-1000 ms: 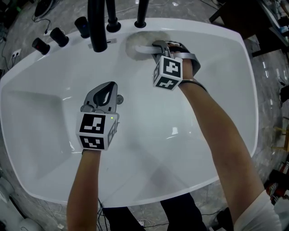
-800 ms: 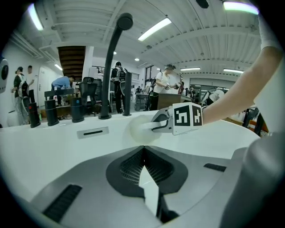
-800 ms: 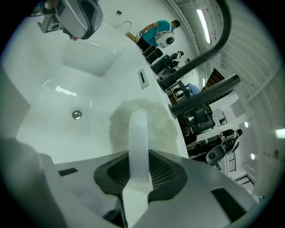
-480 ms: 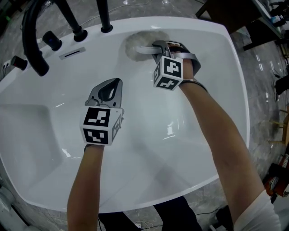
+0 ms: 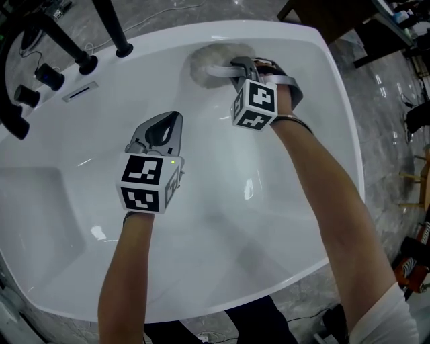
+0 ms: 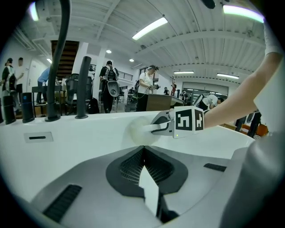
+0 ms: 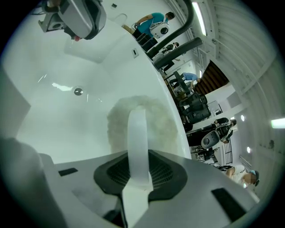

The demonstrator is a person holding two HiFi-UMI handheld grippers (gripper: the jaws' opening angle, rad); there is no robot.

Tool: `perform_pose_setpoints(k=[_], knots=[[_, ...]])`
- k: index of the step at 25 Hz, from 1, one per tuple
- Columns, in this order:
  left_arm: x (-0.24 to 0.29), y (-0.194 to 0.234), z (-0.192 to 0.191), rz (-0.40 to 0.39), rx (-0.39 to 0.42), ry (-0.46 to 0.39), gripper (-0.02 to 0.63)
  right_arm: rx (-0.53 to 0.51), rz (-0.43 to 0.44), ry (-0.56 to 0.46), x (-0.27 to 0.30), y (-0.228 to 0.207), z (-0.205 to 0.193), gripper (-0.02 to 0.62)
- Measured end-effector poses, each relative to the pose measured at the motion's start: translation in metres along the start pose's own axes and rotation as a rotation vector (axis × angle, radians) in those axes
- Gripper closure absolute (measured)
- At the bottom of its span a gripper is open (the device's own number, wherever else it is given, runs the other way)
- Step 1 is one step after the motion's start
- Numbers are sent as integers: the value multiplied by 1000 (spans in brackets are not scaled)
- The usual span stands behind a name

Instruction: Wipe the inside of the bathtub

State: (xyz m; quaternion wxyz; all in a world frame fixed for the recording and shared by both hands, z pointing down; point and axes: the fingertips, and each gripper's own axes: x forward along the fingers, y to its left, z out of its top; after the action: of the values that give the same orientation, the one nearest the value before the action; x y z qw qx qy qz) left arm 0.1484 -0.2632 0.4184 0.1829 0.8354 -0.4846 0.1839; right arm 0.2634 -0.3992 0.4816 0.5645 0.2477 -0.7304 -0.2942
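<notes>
Pressing glossy bathtub (image 5: 201, 222), right gripper (image 5: 236, 67) holds fluffy pad (image 5: 203, 62).

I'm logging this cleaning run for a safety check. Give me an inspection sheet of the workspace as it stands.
Surface: white bathtub, glossy, bare inside.
Job's things: fluffy wiping pad pressed on the far wall below the rim.
Clutter: nothing seen.
Grippers: right gripper shut on the pad's white strap; left gripper shut, empty, above the tub floor.
Cables: thin cable on the floor beyond the far rim.
Surroundings: black faucet fittings on the deck; people standing in the background.
</notes>
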Motion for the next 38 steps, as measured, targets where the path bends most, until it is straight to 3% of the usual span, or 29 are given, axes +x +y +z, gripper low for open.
perform_pose_setpoints(k=[8, 13, 21, 24, 28, 38], knots=[[25, -27, 4, -24, 32, -3, 594, -19, -11, 22, -3, -8, -49, 505], [40, -38, 3, -34, 33, -7, 594, -21, -27, 80, -5, -21, -100, 504], [56, -63, -9, -60, 34, 14, 594, 78, -56, 140, -9, -33, -157, 502], [58, -67, -13, -69, 39, 17, 594, 225, -71, 159, -7, -32, -174, 500], [56, -59, -21, -64, 48, 27, 594, 548, -96, 175, 0, -24, -197, 500], [56, -46, -46, -51, 51, 56, 594, 1218, -193, 36, 19, 2, -210, 500]])
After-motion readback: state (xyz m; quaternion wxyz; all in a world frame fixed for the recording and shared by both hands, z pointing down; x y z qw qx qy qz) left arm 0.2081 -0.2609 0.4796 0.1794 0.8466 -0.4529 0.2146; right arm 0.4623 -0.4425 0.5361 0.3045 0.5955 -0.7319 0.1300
